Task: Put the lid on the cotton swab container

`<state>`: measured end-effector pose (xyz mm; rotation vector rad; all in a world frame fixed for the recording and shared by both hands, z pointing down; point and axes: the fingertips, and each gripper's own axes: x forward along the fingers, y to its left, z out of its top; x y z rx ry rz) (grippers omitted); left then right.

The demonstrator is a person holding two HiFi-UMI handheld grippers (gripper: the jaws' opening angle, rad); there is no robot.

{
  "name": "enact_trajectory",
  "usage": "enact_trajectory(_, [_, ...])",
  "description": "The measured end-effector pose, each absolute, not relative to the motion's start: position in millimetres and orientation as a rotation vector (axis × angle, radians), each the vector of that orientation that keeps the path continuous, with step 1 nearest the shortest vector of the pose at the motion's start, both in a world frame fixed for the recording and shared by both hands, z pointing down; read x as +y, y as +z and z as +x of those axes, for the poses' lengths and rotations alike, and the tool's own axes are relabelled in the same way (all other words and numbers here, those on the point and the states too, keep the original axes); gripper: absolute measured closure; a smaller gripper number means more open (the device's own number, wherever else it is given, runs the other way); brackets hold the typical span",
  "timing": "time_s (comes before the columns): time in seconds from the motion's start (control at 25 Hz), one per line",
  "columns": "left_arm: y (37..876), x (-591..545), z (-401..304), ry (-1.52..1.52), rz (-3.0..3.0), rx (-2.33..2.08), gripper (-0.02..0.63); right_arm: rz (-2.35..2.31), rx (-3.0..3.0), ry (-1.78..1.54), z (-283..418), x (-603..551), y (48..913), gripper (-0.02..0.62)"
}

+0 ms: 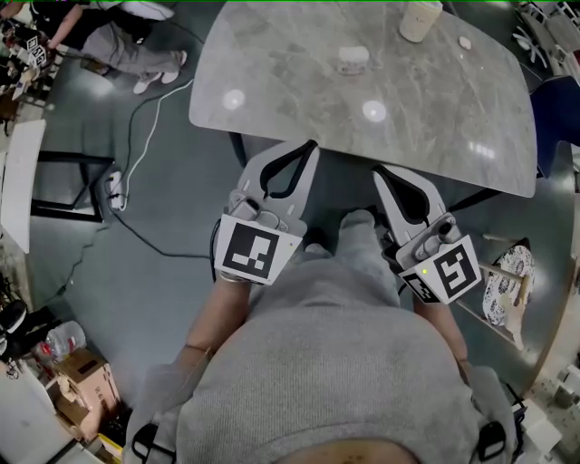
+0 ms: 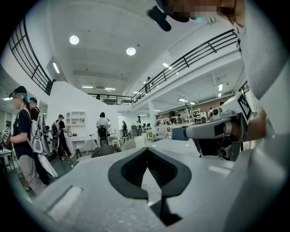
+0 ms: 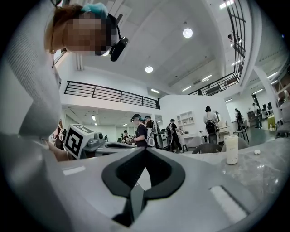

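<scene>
The cotton swab container (image 1: 420, 18) is a cream cylinder standing at the far edge of the grey marble table (image 1: 299, 100); it also shows in the right gripper view (image 3: 231, 150). A low whitish round lid (image 1: 352, 59) lies on the table nearer to me. My left gripper (image 1: 308, 147) and right gripper (image 1: 381, 174) are held side by side close to my body, at the table's near edge and well short of both objects. Each one's jaws meet at the tips with nothing between them, in the left gripper view (image 2: 147, 150) and the right gripper view (image 3: 145, 150).
A small white bit (image 1: 465, 42) lies on the table right of the container. Cables (image 1: 136, 127) run across the dark floor at left. Boxes (image 1: 77, 381) stand at lower left, a patterned chair (image 1: 507, 290) at right. Several people stand about the hall (image 3: 140, 131).
</scene>
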<state>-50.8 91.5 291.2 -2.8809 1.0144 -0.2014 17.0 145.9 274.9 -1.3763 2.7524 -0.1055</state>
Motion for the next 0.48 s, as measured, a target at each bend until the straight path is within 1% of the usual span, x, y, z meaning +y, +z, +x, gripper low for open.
enact_trajectory(0.48, [299, 96, -41, -0.196, -2.907, 0.955, 0.607, -1.457, 2.731, -0.093, 28, 159, 284, 0.594])
